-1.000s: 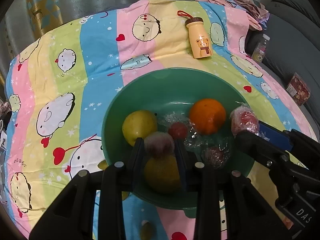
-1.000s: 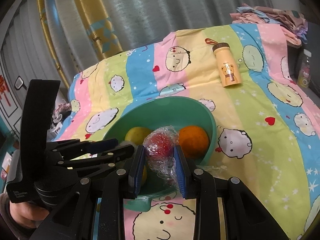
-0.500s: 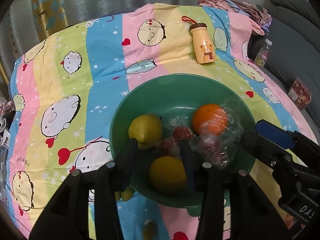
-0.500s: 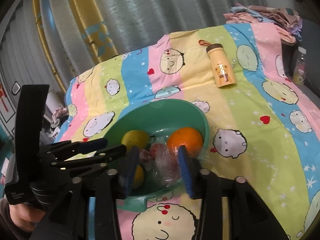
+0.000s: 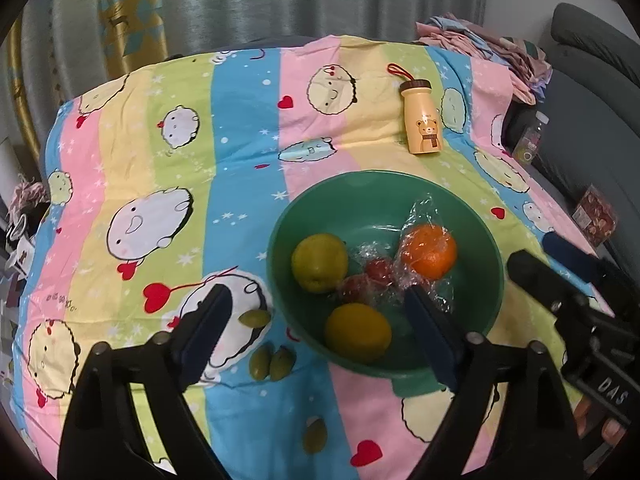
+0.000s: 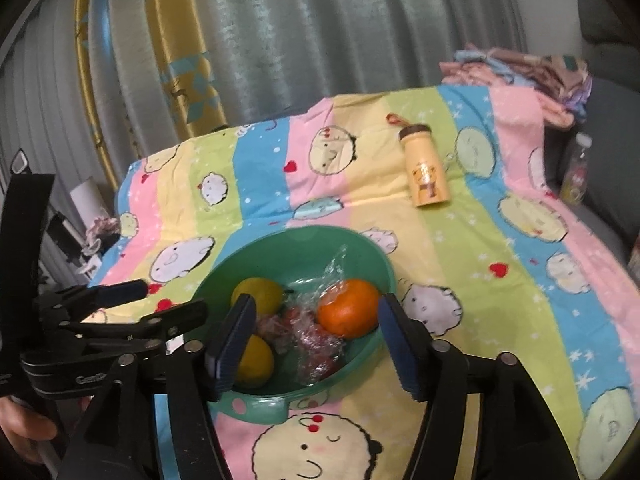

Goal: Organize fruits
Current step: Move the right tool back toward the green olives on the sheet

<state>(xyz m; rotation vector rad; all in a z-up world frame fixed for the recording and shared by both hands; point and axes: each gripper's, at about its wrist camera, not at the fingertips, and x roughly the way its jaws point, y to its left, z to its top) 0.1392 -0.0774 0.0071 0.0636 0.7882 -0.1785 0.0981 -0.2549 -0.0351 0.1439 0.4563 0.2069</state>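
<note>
A green bowl (image 5: 348, 196) on the striped cartoon bedspread holds an orange (image 5: 432, 250), two yellow fruits (image 5: 319, 256) and small red fruits in clear wrap (image 5: 378, 269). My left gripper (image 5: 320, 316) is open and empty, raised over the bowl's near left rim. My right gripper (image 6: 314, 330) is open and empty above the bowl (image 6: 304, 248), with the orange (image 6: 349, 314) and wrapped red fruits (image 6: 312, 334) between its fingers below. Several small green fruits (image 5: 272, 362) lie on the cloth left of and in front of the bowl.
A yellow bear bottle (image 5: 420, 118) lies on the bedspread beyond the bowl. Folded clothes (image 5: 488, 44) sit at the far right corner. A grey sofa (image 5: 592, 80) stands to the right, curtains behind. The right gripper (image 5: 576, 308) shows in the left wrist view.
Both grippers let go of their wrapped red fruits into the bowl, opened wide and drew back and up from it.
</note>
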